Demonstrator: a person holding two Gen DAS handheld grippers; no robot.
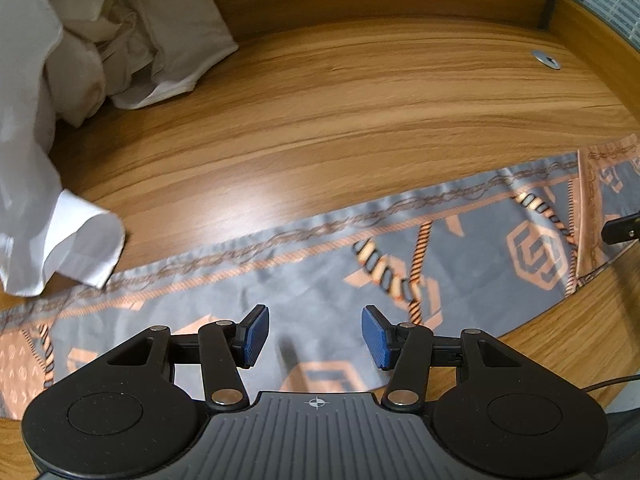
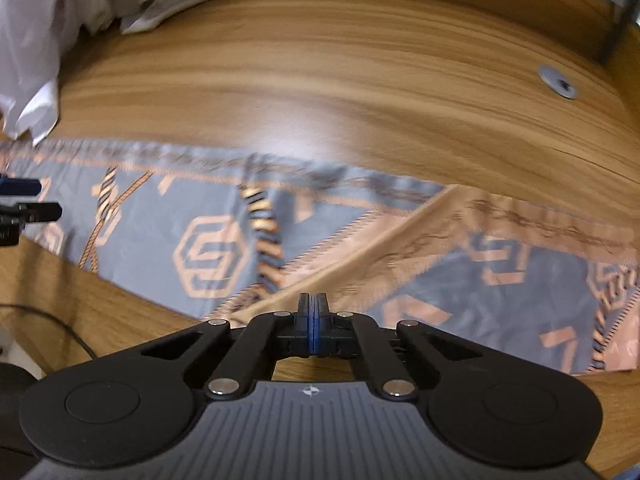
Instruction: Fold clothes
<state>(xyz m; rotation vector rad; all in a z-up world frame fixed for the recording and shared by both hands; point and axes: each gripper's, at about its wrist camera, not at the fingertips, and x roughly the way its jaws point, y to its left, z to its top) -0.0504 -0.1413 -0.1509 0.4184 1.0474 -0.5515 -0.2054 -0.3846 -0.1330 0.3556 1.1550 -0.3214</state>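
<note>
- Scarf (image 1: pixel 304 280), grey with orange pattern: spread flat across wooden table (image 1: pixel 360 100), near edge toward 6 o'clock.
- Left gripper (image 1: pixel 315 336): half open over cloth, holding nothing; could close on air or bunch the fabric.
- Right gripper (image 2: pixel 314 312): fully closed at near hem; whether cloth is caught, cannot tell. Thin pinch could slip mid-fold.
- White clothes (image 1: pixel 60 100) at 10 o'clock: cuff overlapping scarf, could drag along.

The bench (image 1: pixel 360 92) is wood-grain with a smooth, faintly glossy finish. The patterned garment (image 1: pixel 320 280) is thin, smooth cloth, the white shirt (image 1: pixel 24 120) crumpled cloth. A round metal grommet (image 1: pixel 546 59) looks dull.
</note>
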